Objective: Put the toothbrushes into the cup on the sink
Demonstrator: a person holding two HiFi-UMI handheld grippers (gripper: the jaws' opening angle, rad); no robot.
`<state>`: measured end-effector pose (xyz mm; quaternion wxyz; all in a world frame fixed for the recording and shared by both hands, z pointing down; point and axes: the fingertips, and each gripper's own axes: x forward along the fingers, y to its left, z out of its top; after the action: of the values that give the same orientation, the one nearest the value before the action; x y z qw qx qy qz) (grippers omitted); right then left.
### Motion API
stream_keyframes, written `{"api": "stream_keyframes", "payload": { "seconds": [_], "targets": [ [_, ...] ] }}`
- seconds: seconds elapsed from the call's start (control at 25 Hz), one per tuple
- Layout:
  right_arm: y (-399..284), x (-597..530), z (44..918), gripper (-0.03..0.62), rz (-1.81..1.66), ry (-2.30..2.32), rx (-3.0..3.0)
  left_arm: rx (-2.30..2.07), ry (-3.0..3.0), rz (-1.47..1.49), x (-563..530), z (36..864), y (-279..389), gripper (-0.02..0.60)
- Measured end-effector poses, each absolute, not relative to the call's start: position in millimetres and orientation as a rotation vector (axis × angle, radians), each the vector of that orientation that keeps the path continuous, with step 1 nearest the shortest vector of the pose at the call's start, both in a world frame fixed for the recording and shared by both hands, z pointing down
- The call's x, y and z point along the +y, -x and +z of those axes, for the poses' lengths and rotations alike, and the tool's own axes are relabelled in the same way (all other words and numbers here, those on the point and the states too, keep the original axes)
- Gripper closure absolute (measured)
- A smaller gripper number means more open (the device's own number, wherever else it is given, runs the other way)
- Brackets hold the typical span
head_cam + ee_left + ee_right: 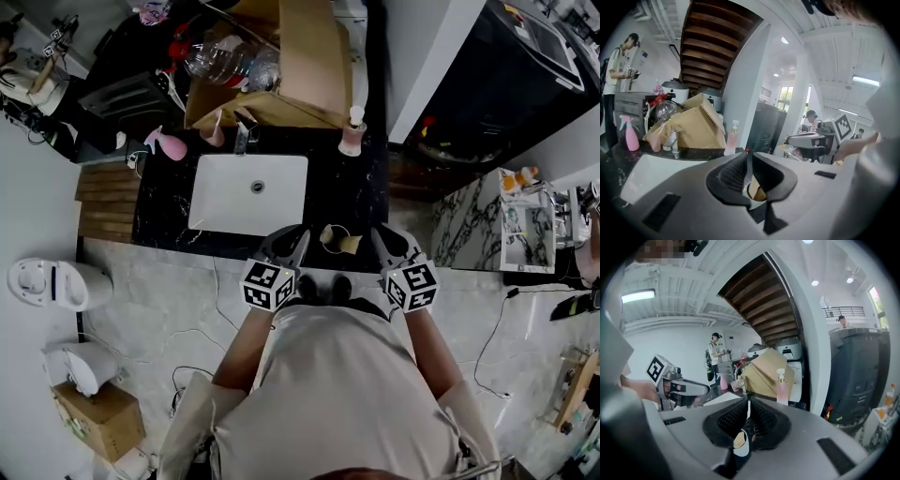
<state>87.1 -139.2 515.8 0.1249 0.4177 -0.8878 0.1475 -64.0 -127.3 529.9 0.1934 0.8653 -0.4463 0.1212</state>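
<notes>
Left tool [292,236] and right tool [382,238] are both closed, nothing discernibly held, flanking the cup [339,242] near the counter [337,192] edge, where a careless swing could topple it.

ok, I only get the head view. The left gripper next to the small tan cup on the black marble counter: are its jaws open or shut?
Observer: In the left gripper view, the left gripper has its jaws together, and I see nothing gripped.
Operator: And the other one?
Observer: In the right gripper view, the right gripper has its jaws shut too, holding nothing.
Operator: Anything overhead that I miss?
Observer: A stepped brown wooden stair underside hangs above the brown cardboard box.
</notes>
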Motion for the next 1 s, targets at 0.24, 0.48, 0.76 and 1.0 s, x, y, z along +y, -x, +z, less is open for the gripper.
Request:
{"api": "stream_keyframes", "payload": {
  "seconds": [0.24,0.48,0.76,1.0],
  "targets": [
    [-76,-138,492,0.554,0.364,-1.183,-2.632,-1.303,-2.444,0.299,-126,507,78,0.563],
    [-73,-139,473,0.554,0.324,-1.178,-2.675,-1.341,-2.480,0.240,-125,480,87,0.572],
    [-70,-140,456,0.560,0.287,-1.183,-2.701,-1.368,-2.487,0.221,-124,469,97,0.574],
    [-66,-142,454,0.560,0.279,-1.174,-2.706,-1.370,-2.473,0.199,-120,469,101,0.574]
  ]
}}
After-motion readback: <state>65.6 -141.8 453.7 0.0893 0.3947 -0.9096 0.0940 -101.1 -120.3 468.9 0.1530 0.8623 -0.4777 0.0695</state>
